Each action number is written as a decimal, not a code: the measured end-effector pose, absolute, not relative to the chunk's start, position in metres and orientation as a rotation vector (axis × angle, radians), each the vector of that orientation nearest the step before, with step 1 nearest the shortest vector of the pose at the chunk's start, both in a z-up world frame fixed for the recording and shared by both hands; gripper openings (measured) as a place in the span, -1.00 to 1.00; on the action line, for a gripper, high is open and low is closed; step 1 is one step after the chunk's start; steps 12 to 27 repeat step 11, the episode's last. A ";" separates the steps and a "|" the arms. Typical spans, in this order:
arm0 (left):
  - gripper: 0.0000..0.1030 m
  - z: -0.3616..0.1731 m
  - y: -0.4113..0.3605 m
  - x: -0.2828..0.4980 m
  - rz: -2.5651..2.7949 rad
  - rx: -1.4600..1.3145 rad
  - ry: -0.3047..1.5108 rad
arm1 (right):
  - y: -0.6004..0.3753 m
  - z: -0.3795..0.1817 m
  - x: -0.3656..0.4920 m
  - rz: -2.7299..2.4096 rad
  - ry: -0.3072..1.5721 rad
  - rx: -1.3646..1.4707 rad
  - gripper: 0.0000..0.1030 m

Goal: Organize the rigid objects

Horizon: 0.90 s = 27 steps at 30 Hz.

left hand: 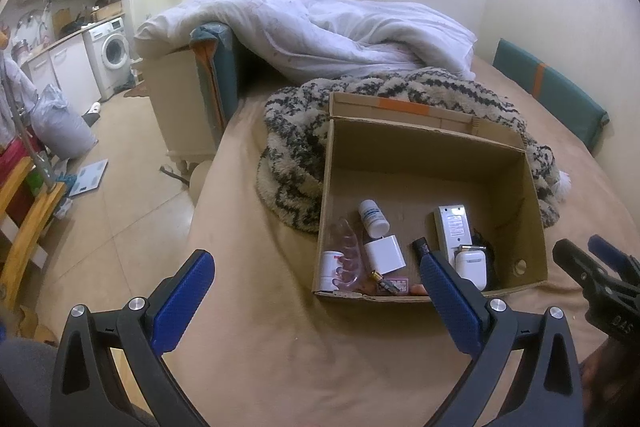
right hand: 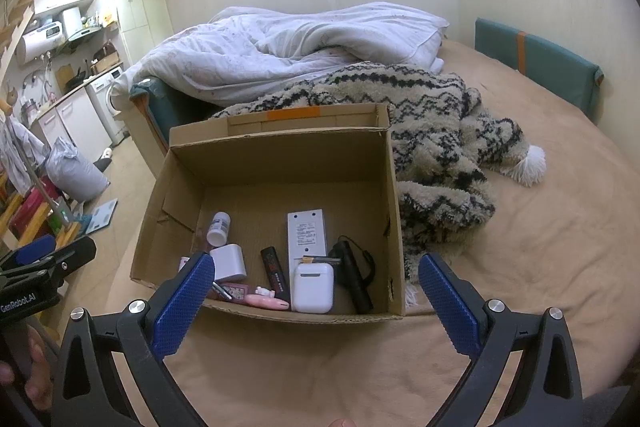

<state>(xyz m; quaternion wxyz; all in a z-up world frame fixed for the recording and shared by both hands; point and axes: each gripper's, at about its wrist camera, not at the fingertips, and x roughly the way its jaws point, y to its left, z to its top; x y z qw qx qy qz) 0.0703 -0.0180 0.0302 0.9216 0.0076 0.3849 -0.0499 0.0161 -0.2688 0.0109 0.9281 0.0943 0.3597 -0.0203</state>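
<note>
Box: a cardboard box (right hand: 276,163) is set open-topped on the tan bed sheet (right hand: 540,247); all places below are given from it.
Contents: small rigid items are gathered along the box's near wall, namely a white remote (right hand: 306,233), a white earbud case (right hand: 313,287), a black flashlight (right hand: 354,277), a white charger block (right hand: 228,261), a white pill bottle (right hand: 219,228), a dark lighter-like stick (right hand: 275,273) and a pink item (right hand: 266,301).
Handling: all are judged light and stiff; the earbud case and charger look smooth and likely slippery, so flat sides are best pinched. The remote is best taken across its narrow width.
Box grip: thin walls would buckle; a near rim corner is advised.
Left gripper (left hand: 316,291): held wide open, empty, hovering at the box's near-left corner.
Right gripper (right hand: 316,291): spread wide, empty, poised just before the near wall.
Beyond box: a patterned shag blanket (right hand: 440,131) is touching the far and right sides; a white duvet (right hand: 300,39) is piled behind.
</note>
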 end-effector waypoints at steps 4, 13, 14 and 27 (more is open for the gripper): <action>0.99 0.030 -0.018 0.070 -0.103 0.016 0.791 | -0.269 0.011 0.016 -0.041 0.734 0.193 1.00; 0.99 0.029 -0.018 0.069 -0.113 0.019 0.792 | -0.269 0.011 0.015 -0.032 0.731 0.187 1.00; 0.99 0.029 -0.018 0.069 -0.113 0.019 0.792 | -0.269 0.011 0.015 -0.032 0.731 0.187 1.00; 0.99 0.029 -0.018 0.069 -0.113 0.019 0.792 | -0.269 0.011 0.015 -0.032 0.731 0.187 1.00</action>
